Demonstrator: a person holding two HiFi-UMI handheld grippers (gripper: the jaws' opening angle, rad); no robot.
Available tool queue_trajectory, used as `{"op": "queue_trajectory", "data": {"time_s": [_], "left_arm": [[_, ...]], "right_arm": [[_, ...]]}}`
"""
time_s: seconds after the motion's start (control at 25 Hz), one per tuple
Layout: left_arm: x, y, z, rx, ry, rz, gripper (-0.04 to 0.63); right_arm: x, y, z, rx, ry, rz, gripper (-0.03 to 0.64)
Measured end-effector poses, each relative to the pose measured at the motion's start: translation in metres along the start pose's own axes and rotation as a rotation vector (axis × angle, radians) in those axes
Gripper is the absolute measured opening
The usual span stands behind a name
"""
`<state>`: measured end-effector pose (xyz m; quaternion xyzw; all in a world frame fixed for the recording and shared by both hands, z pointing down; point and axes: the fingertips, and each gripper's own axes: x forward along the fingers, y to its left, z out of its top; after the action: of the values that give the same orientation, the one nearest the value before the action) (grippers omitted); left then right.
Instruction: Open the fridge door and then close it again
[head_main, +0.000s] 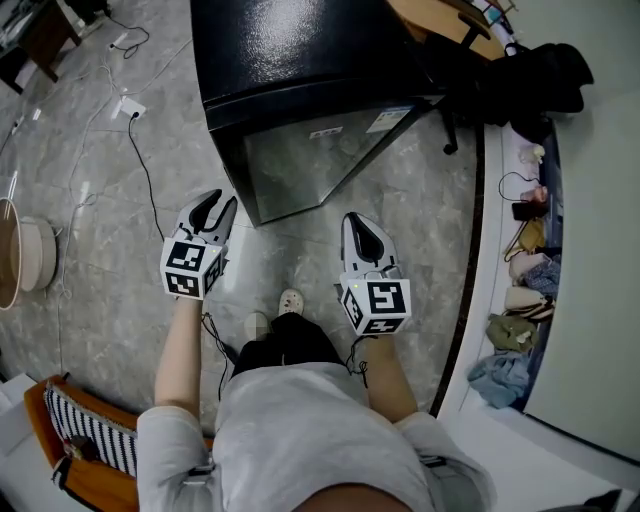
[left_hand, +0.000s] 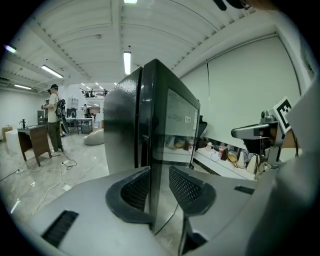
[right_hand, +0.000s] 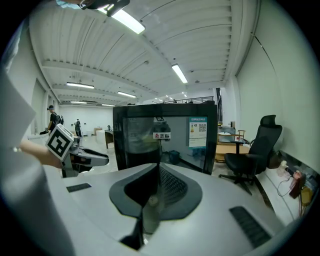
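Note:
A black fridge (head_main: 290, 60) with a glass door (head_main: 305, 165) stands on the floor ahead of me; its door looks flush with the body. In the left gripper view I see its corner (left_hand: 150, 130), and in the right gripper view its glass front (right_hand: 165, 137) with stickers. My left gripper (head_main: 215, 207) (left_hand: 159, 175) is open, short of the fridge's left front corner, with nothing between the jaws. My right gripper (head_main: 357, 224) (right_hand: 157, 175) is shut and empty, short of the door's front.
A black office chair (right_hand: 252, 155) stands right of the fridge. Cables and a power strip (head_main: 130, 108) lie on the floor to the left. A ledge (head_main: 490, 300) with small items runs along the right wall. A striped seat (head_main: 85, 430) is behind me on the left.

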<state>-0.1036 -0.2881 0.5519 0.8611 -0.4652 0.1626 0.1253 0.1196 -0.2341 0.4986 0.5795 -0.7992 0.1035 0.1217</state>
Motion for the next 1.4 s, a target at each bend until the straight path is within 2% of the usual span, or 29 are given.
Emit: {"op": "queue_trajectory", "data": {"time_s": [0.44, 0.68, 0.88, 1.12, 1.4], "left_arm": [[0.046, 0.008, 0.0, 0.052, 0.067, -0.067, 0.143], [0.049, 0.005, 0.003, 0.027, 0.085, -0.095, 0.126], [0.051, 0.015, 0.0, 0.016, 0.069, -0.078, 0.103], [0.048, 0.008, 0.002, 0.009, 0.114, -0.09, 0.089], [0.046, 0.009, 0.001, -0.001, 0.114, -0.033, 0.086]], "right_arm": [[0.006, -0.014, -0.001, -0.005, 0.013, -0.011, 0.025], [0.008, -0.017, 0.001, -0.008, 0.014, -0.011, 0.025], [0.008, -0.014, 0.001, -0.014, 0.015, 0.0, 0.025], [0.007, -0.008, 0.003, -0.022, 0.007, 0.012, 0.025], [-0.003, -0.013, 0.008, -0.017, -0.007, -0.008, 0.025]]}}
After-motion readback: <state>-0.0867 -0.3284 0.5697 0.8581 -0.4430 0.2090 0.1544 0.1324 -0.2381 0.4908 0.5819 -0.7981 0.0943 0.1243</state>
